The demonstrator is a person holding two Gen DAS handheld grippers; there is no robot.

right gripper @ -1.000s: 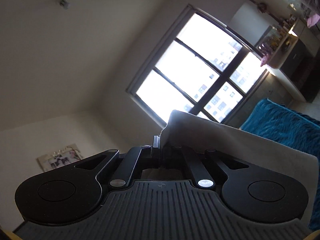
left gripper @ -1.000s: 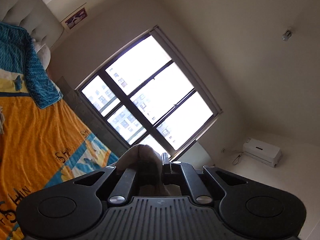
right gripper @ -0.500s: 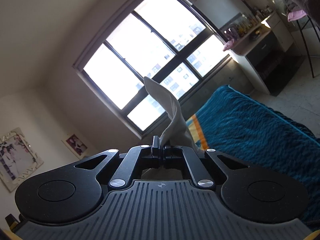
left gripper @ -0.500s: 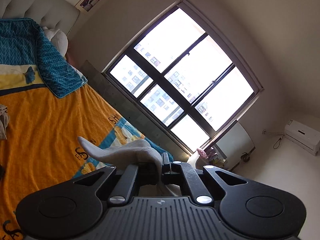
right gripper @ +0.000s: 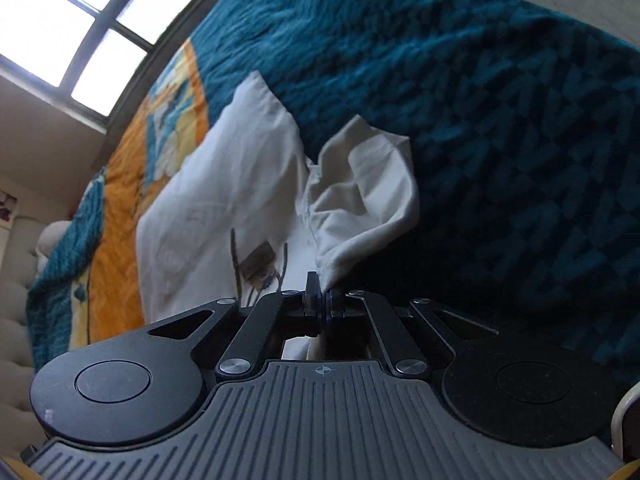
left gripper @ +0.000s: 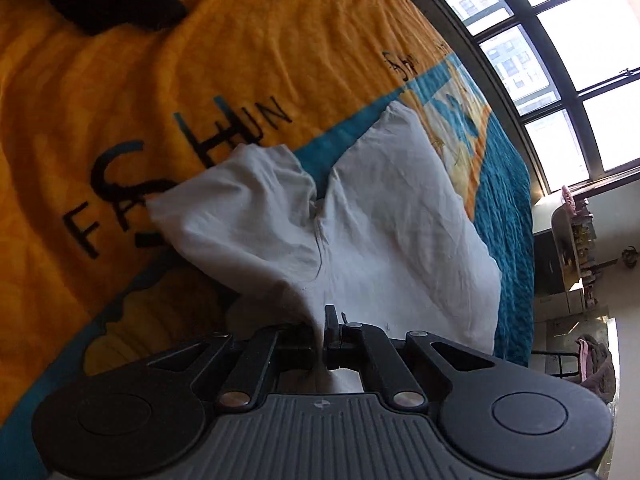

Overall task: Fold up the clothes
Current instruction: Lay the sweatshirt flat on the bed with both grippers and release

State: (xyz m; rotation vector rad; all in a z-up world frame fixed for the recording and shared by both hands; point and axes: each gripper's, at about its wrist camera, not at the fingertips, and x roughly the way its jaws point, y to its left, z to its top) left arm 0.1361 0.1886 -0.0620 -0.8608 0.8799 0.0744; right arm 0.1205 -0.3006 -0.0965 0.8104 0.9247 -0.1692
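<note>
Orange-teal bedspread (left gripper: 120,92), window (left gripper: 580,60), desk (left gripper: 568,240)

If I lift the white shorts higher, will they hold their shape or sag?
Likely sag: the white shorts already drape and crease between both grips. They look thin and light, so little pull should be needed. The loose leg near the right gripper will probably flop.

The garment (left gripper: 384,216) is a pair of pale off-white shorts, creased and partly spread on a bed. Its two legs fork apart away from the cameras, one lying flatter on the bed, the other lifted and bunched with its hem curled open (right gripper: 372,184). A seam runs down the middle. Dark drawstrings and a small dark label (right gripper: 258,258) show inside the waist.
</note>
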